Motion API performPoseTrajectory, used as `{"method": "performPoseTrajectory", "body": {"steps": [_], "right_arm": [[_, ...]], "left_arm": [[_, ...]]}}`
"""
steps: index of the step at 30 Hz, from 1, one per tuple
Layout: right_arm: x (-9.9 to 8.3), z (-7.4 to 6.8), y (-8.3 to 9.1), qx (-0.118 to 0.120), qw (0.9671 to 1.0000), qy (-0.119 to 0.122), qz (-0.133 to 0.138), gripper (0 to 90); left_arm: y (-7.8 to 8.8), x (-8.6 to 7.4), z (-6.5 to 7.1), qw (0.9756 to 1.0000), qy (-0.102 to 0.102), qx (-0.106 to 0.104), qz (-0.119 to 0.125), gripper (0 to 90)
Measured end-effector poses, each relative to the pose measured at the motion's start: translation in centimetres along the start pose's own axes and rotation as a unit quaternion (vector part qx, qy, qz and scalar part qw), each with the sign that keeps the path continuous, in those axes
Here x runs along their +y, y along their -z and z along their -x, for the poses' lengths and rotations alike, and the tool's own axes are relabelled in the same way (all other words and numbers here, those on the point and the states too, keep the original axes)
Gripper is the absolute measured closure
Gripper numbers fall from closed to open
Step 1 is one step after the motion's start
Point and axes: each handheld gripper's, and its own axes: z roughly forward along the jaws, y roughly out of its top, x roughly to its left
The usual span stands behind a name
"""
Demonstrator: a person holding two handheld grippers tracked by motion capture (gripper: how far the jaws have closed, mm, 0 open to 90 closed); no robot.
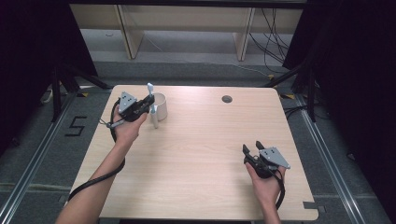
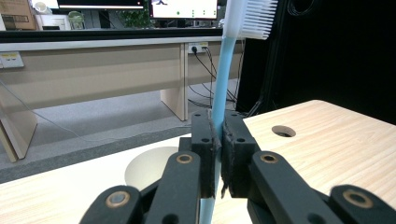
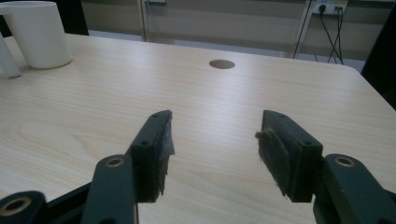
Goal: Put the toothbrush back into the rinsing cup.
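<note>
A toothbrush with a light blue handle and white bristles stands upright at the table's far left. My left gripper is shut on its handle, and the jaws clamp it well below the head. Its lower end reaches down toward the table beside a white mug. The mug's open top lies just beyond and below the jaws. My right gripper rests near the table's front right, open, with nothing between its pads. The mug stands far off at that view's upper left.
The wooden table has a round cable hole near its far edge, also in the gripper views. Beyond the table are wooden desk legs and loose cables on the floor. Dark curtains and stands flank both sides.
</note>
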Motion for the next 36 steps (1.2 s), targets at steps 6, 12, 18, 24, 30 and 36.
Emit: {"method": "performPoseTrajectory", "body": {"steps": [6,12,18,24,30,36], "right_arm": [[0.0,0.0,0.0,0.000,1.0000,0.007,-0.002,45.0],[0.0,0.0,0.0,-0.003,1.0000,0.003,-0.003,45.0],[-0.1,0.0,0.0,-0.004,1.0000,0.002,-0.005,45.0],[-0.1,0.0,0.0,-0.005,0.9999,0.009,-0.006,45.0],[-0.2,-0.1,-0.1,0.000,1.0000,0.005,-0.002,45.0],[-0.2,0.0,-0.1,-0.001,1.0000,0.006,-0.003,45.0]], "left_arm": [[-0.1,-0.4,0.1,1.0000,0.001,-0.001,-0.003,84.3],[-0.2,-0.9,0.0,1.0000,0.003,0.001,-0.004,84.3],[-0.3,-1.2,0.0,1.0000,0.003,0.002,-0.005,84.3],[-0.3,-1.6,-0.1,1.0000,0.006,0.004,-0.005,84.3],[-0.4,-2.0,-0.2,0.9999,0.007,0.006,-0.005,84.2],[-0.5,-2.4,0.0,0.9998,0.016,0.006,-0.011,84.2]]}}
